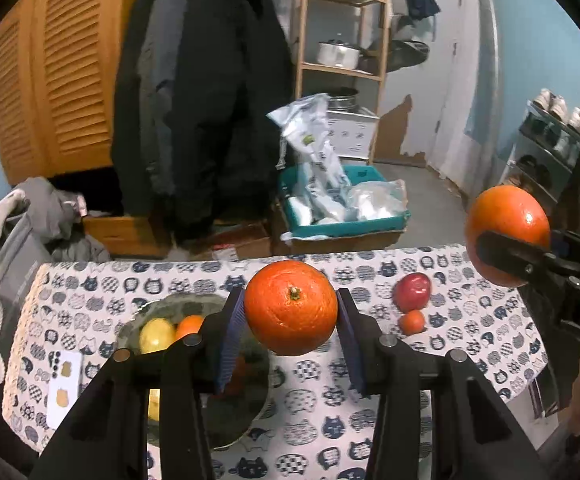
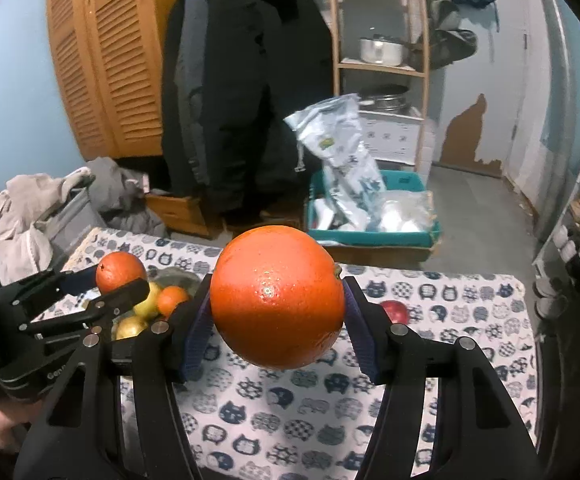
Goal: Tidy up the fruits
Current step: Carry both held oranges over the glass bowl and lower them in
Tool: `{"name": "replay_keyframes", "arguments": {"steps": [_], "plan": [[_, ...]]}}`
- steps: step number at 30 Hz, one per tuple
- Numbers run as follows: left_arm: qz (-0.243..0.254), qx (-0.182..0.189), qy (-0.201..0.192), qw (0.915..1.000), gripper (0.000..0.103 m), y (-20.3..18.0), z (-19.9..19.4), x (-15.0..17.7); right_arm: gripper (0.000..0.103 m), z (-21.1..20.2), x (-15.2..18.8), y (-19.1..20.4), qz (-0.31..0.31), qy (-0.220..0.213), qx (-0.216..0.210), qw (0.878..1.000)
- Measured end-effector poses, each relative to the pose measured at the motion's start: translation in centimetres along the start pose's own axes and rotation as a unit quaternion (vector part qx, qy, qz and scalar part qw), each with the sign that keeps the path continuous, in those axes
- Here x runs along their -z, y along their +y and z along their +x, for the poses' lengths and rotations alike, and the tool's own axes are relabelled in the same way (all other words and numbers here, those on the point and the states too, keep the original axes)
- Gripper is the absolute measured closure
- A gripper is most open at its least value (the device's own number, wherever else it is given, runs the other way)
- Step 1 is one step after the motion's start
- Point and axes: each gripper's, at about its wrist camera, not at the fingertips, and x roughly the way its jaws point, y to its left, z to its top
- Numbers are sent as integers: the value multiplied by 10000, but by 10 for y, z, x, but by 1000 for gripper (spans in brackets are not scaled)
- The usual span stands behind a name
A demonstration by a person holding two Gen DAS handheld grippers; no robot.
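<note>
My left gripper (image 1: pixel 291 314) is shut on an orange (image 1: pixel 291 307) and holds it above the table, just right of a dark bowl (image 1: pixel 234 416). The bowl holds a yellow fruit (image 1: pixel 156 334) and a small orange fruit (image 1: pixel 189 326). My right gripper (image 2: pixel 278 320) is shut on a second, larger-looking orange (image 2: pixel 277 297), held above the table; it shows at the right of the left wrist view (image 1: pixel 506 234). A red apple (image 1: pixel 412 291) and a small tangerine (image 1: pixel 412 321) lie on the cloth at the far right. The left gripper with its orange (image 2: pixel 120 271) shows over the bowl (image 2: pixel 174 278).
The table has a cat-print cloth (image 1: pixel 310 400). A white card (image 1: pixel 64 392) lies left of the bowl. Beyond the table are hanging dark coats (image 1: pixel 198 92), a teal bin of bags (image 1: pixel 342 208), a wooden shelf (image 1: pixel 342 40) and laundry (image 1: pixel 30 216) at the left.
</note>
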Motion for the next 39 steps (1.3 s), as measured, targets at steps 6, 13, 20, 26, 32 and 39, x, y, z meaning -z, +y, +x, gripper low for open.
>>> {"name": "replay_keyframes", "arguments": {"steps": [6, 13, 20, 26, 32, 39], "plan": [[-256, -203, 85, 9994, 58, 35, 4, 6, 42, 24, -7, 31, -114, 134, -254, 9995], [-484, -412, 170, 9978, 58, 72, 7, 14, 42, 54, -10, 64, -166, 355, -589, 9975], [-658, -559, 329, 9957, 58, 99, 18, 24, 42, 82, -10, 88, -237, 577, -738, 9953], [-738, -602, 593, 9937, 58, 114, 39, 37, 42, 111, -5, 103, -248, 819, -800, 9931], [-882, -504, 1021, 9896, 58, 126, 66, 58, 42, 137, 6, 111, -257, 1078, -830, 9904], [-990, -488, 1480, 9828, 58, 133, 91, 82, 42, 171, 28, 114, -222, 1443, -844, 9857]]}}
